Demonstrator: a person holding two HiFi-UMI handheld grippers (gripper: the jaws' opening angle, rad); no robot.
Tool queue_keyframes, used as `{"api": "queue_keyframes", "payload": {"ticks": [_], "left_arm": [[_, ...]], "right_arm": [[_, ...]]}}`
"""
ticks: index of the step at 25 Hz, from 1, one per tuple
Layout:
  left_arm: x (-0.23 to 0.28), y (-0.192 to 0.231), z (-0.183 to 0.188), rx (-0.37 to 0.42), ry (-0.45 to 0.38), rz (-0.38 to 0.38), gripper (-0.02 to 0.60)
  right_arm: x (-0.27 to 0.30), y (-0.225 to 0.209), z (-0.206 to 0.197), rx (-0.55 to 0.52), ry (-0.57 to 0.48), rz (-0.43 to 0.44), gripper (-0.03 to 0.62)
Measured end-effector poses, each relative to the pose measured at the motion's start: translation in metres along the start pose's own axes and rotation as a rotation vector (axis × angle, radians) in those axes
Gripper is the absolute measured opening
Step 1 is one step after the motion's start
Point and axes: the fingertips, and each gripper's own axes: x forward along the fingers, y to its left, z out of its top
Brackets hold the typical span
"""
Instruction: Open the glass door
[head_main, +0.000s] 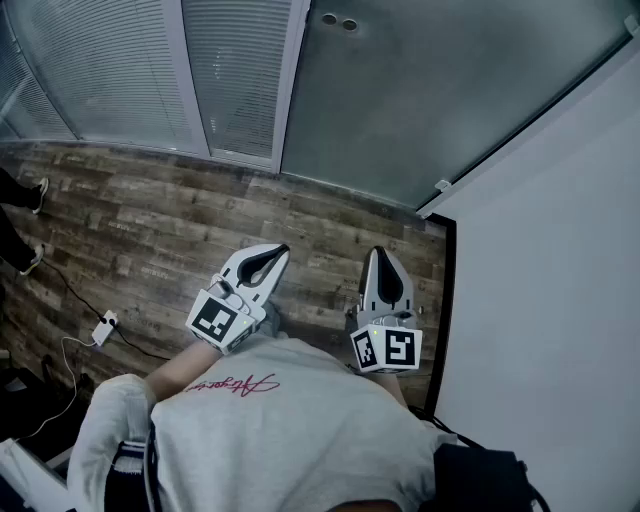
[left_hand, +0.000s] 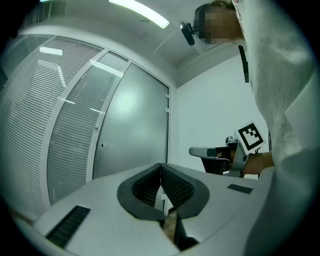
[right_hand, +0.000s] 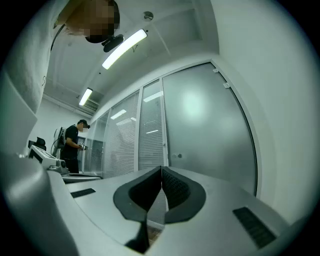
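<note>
A person faces the shut glass door (head_main: 440, 90) across the wooden floor (head_main: 150, 220); left gripper (head_main: 272, 252) and right gripper (head_main: 381, 254) hover level, fingers closed on nothing; best to step closer, then reach for the small round fitting (right_hand: 179, 155), perhaps its lock.

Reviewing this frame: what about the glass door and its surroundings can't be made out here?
- What lies behind the glass door: all views, hidden by the frosted pane.
- The round door fittings: too small in every view to tell handle from lock.
- Door's top: head view, cut off by the upper edge.
- What the bystander holds: right gripper view, too small.
</note>
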Motion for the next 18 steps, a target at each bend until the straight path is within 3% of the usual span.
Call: {"api": "queue_keyframes", "payload": {"ticks": [18], "left_arm": [[-0.0016,0.0037,-0.0015,-0.021,0.000,0.013,0.017]], "right_arm": [[0.0004,0.0078,-0.0074,-0.004,0.026,0.011,0.020]]}}
